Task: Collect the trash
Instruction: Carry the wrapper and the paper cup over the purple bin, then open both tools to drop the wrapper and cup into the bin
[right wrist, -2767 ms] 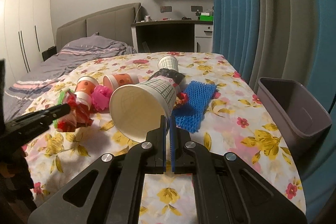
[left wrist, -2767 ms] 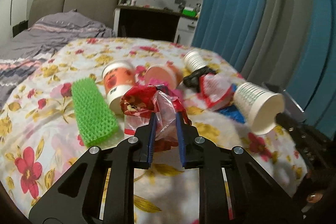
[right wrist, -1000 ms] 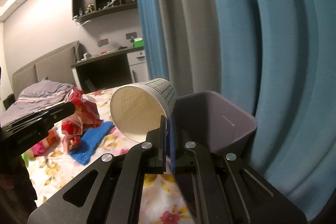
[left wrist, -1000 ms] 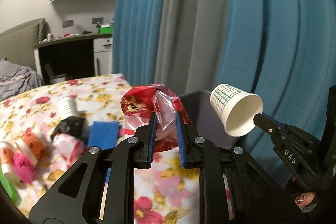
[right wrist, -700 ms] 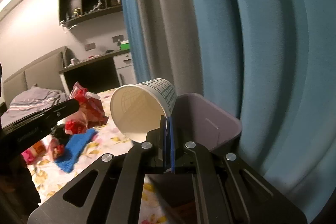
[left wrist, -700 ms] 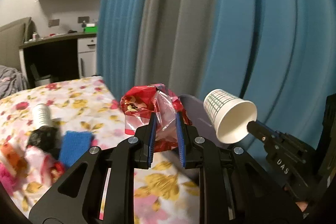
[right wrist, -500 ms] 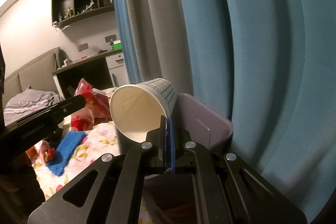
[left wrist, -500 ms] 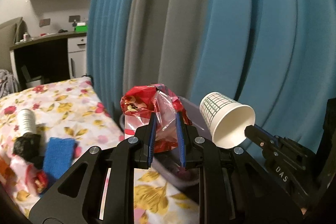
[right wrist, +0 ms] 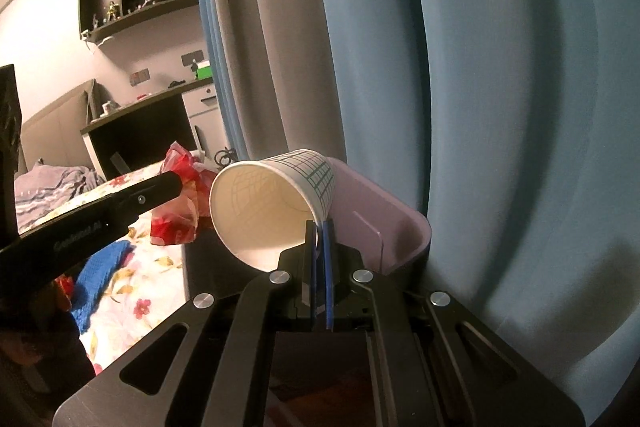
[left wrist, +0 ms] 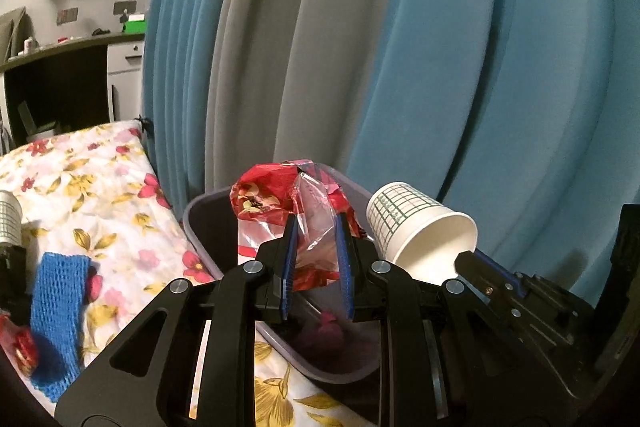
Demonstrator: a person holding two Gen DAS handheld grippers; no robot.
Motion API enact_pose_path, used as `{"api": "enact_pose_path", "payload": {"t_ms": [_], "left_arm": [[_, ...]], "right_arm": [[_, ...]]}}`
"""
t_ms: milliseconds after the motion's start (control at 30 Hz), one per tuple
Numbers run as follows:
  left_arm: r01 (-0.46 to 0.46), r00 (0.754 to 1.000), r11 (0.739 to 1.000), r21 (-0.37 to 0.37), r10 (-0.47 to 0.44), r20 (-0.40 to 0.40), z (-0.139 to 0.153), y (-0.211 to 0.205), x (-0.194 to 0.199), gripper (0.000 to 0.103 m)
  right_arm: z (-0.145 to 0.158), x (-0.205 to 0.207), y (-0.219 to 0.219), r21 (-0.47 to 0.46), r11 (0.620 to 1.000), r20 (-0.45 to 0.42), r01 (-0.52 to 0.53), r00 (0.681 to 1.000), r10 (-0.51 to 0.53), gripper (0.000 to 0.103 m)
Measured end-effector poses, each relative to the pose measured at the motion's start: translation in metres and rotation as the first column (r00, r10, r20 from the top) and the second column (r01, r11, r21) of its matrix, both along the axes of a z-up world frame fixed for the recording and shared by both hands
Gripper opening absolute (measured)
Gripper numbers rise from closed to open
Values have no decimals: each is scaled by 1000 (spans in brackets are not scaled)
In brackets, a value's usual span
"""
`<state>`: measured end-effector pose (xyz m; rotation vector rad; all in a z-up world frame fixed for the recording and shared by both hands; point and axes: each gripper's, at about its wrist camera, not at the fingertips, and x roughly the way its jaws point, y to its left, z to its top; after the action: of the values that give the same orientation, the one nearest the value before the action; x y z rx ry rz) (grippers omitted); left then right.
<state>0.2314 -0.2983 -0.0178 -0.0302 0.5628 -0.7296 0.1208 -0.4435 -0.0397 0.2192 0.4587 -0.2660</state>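
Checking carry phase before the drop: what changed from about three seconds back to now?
Both claws swung away from the bed litter to the grey bin. The left claw now holds the red plastic wrapper over it, the right claw the paper cup by its rim. Grips unchanged; nothing released.

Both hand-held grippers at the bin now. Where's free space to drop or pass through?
Free: the bin's inside, mostly bare, one pink scrap at the bottom; the floral bedspread strip between bin and blue mesh. Crowded: above the bin, where the left hand-held gripper holds the red wrapper beside the right hand-held gripper pinching the paper cup.
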Motion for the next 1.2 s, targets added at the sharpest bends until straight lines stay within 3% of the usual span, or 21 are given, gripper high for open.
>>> {"api": "enact_pose_path", "payload": {"t_ms": [733, 833, 933, 1067, 1200], "left_arm": [[17, 993, 1000, 1, -17, -114, -27, -10, 24, 23], [17, 992, 1000, 1, -17, -122, -28, -9, 24, 31], [-1, 992, 1000, -3, 0, -126, -27, -4, 24, 44], [-44, 992, 999, -14, 42, -118, -26, 8, 24, 70], [-96, 990, 995, -8, 94, -107, -22, 23, 18, 83]], "right_arm": [[-18, 17, -7, 11, 1000, -71, 3, 997, -2, 4], [-20, 19, -7, 13, 1000, -81, 2, 997, -1, 4], [-21, 21, -7, 9, 1000, -89, 4, 996, -3, 4], [-24, 26, -7, 13, 1000, -107, -3, 994, 4, 4], [-24, 27, -6, 8, 1000, -107, -11, 994, 12, 4]]}}
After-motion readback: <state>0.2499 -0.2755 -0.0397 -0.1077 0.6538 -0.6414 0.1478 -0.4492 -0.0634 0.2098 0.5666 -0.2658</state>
